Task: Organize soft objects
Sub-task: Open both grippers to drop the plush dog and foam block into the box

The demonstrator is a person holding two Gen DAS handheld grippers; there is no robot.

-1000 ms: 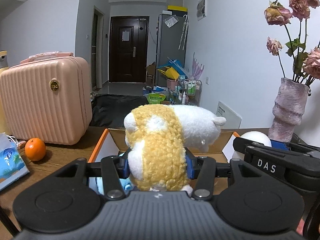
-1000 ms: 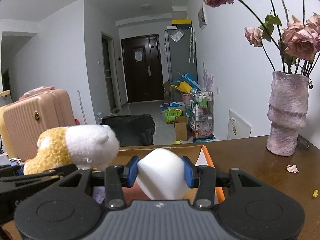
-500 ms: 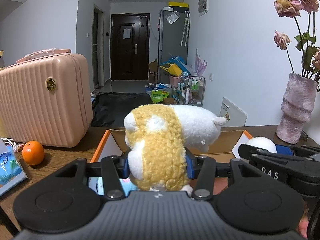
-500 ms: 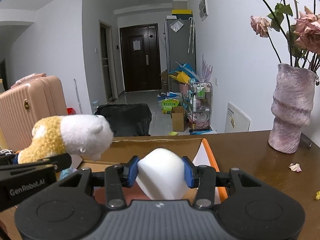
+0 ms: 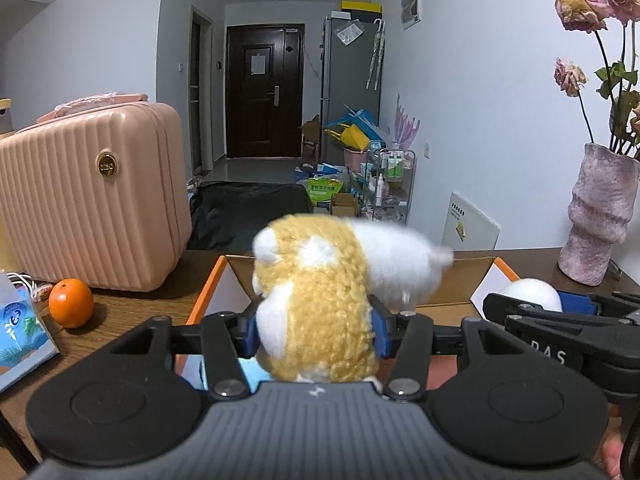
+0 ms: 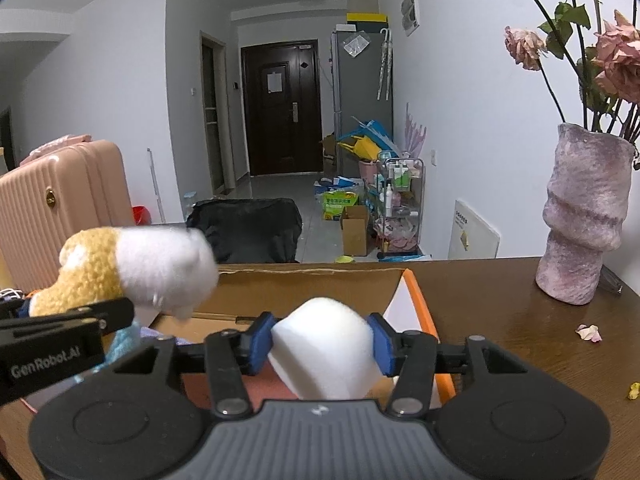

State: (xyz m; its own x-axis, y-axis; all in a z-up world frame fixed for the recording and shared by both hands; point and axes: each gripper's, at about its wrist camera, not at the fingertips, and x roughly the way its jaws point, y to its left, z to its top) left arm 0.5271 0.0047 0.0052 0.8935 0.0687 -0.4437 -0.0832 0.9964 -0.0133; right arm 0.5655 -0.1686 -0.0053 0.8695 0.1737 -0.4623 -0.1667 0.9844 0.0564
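Over the open cardboard box (image 6: 320, 280) at the table's far edge, a plush toy (image 5: 320, 304) is seen between the opening jaws of the left gripper (image 5: 314, 330), a white foam piece (image 6: 324, 352) between those of the right gripper (image 6: 322, 340) — both being let go. Released off-centre, the toy could be caught on the box rim and tipped onto the table — the foam likewise.

Home hallway, front door (image 5: 262, 92), fridge (image 5: 350, 80), suitcase (image 5: 92, 196)
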